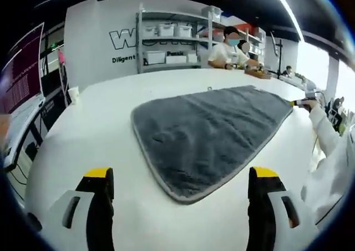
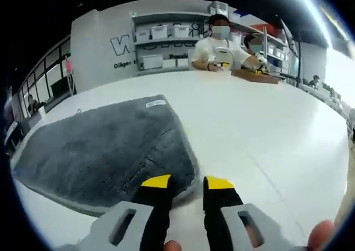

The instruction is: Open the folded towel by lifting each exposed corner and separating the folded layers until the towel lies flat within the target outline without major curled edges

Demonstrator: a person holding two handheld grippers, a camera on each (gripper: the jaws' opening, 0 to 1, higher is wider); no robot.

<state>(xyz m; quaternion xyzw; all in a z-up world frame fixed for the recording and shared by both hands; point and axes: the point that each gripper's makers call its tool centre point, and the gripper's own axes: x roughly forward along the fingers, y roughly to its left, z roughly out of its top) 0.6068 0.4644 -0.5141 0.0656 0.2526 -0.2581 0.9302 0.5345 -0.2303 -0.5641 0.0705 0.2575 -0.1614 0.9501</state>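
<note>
The left gripper view is taken from a little above the white table (image 1: 100,134), looking forward across it. The grey towel (image 1: 205,134) is seen just ahead, past the wide-apart jaws of the left gripper (image 1: 180,179), with the far shelves (image 1: 172,40) behind. The right gripper view is taken from lower and much nearer, right at the towel's (image 2: 105,151) edge, over the right gripper (image 2: 186,181). It is also faced toward the shelves (image 2: 166,40). The towel, the table (image 2: 266,134) and the shelves are shared by both views.
</note>
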